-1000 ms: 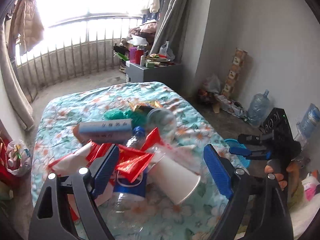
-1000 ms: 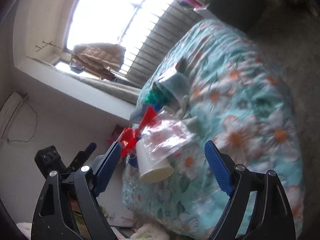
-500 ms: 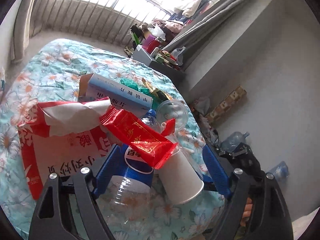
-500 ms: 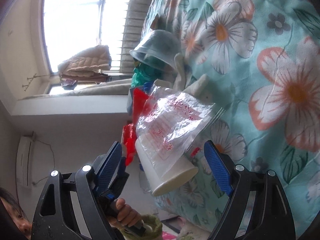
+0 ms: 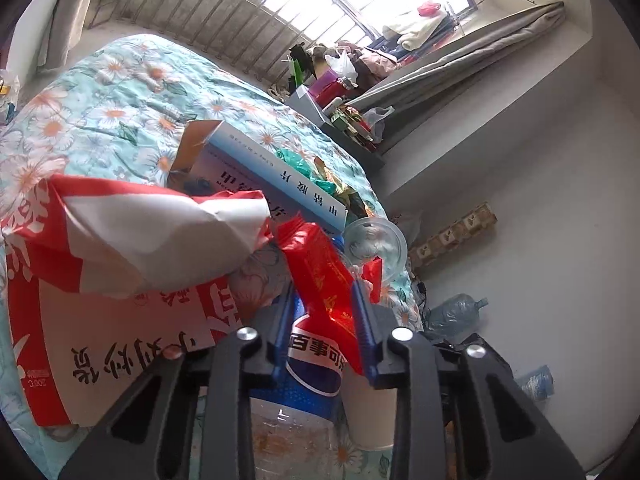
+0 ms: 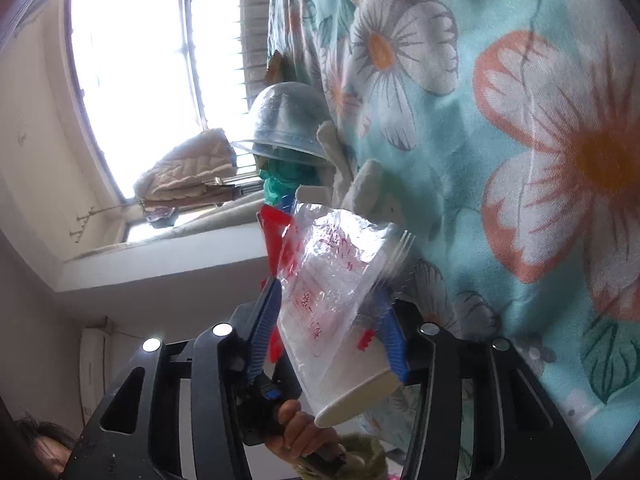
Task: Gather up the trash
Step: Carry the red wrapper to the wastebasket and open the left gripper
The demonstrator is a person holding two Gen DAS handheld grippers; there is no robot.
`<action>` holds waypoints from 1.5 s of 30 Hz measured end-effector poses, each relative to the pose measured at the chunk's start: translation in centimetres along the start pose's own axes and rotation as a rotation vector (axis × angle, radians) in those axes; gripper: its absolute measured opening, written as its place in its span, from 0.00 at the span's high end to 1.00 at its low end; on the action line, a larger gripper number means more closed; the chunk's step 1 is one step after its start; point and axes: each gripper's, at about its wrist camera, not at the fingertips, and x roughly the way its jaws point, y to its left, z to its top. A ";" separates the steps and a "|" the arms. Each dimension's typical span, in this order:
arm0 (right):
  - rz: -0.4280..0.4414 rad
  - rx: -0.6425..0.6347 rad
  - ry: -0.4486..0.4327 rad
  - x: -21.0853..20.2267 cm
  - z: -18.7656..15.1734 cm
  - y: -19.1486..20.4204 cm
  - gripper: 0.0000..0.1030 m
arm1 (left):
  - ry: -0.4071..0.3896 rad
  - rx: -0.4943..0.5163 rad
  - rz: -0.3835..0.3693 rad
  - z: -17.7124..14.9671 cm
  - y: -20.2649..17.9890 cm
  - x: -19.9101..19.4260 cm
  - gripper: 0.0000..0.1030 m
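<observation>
A pile of trash lies on the floral bedspread (image 5: pixel 112 92). My left gripper (image 5: pixel 322 300) is shut on a clear plastic Pepsi bottle (image 5: pixel 316 360), with a red snack wrapper (image 5: pixel 320 276) lying over the bottle between the pads. My right gripper (image 6: pixel 328 304) is shut on a white paper cup (image 6: pixel 344 356) covered by a clear plastic bag (image 6: pixel 332 264). The cup also shows in the left wrist view (image 5: pixel 370 416), right of the bottle.
A red and white paper bag (image 5: pixel 100 276), a blue and white box (image 5: pixel 272 176), a clear plastic bowl (image 5: pixel 374 240) and green plastic (image 5: pixel 304 164) lie in the pile. The bowl (image 6: pixel 286 124) sits beyond the cup. A cluttered grey cabinet (image 5: pixel 320 108) stands past the bed.
Both grippers moved in close to the pile and closed: the left onto the Pepsi bottle, the right onto the paper cup with the plastic bag.
</observation>
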 end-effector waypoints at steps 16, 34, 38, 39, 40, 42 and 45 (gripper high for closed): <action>0.142 -0.065 -0.055 -4.4 -1.0 1.9 0.90 | -0.093 0.108 -0.157 -2.0 -4.0 -3.4 0.96; 0.170 -0.220 -0.412 -18.8 -1.5 3.3 0.91 | -0.051 0.464 -0.132 -2.4 -17.7 -0.6 0.96; 0.120 -0.218 -0.571 -23.6 -1.7 1.9 0.91 | 0.031 0.598 -0.124 -2.4 -23.3 3.3 0.96; 0.097 -0.215 -0.612 -24.7 -1.7 1.4 0.91 | 0.059 0.628 -0.125 -2.5 -24.8 4.5 0.96; 0.067 -0.215 -0.657 -26.0 -1.8 1.0 0.91 | 0.092 0.664 -0.132 -2.7 -26.6 6.0 0.96; 0.006 -0.207 -0.737 -28.1 -2.3 0.0 0.91 | 0.146 0.740 -0.138 -3.2 -29.8 8.9 0.96; -0.107 -0.189 -0.851 -30.6 -2.7 -1.5 0.91 | 0.260 0.846 -0.127 -4.9 -34.3 14.5 0.96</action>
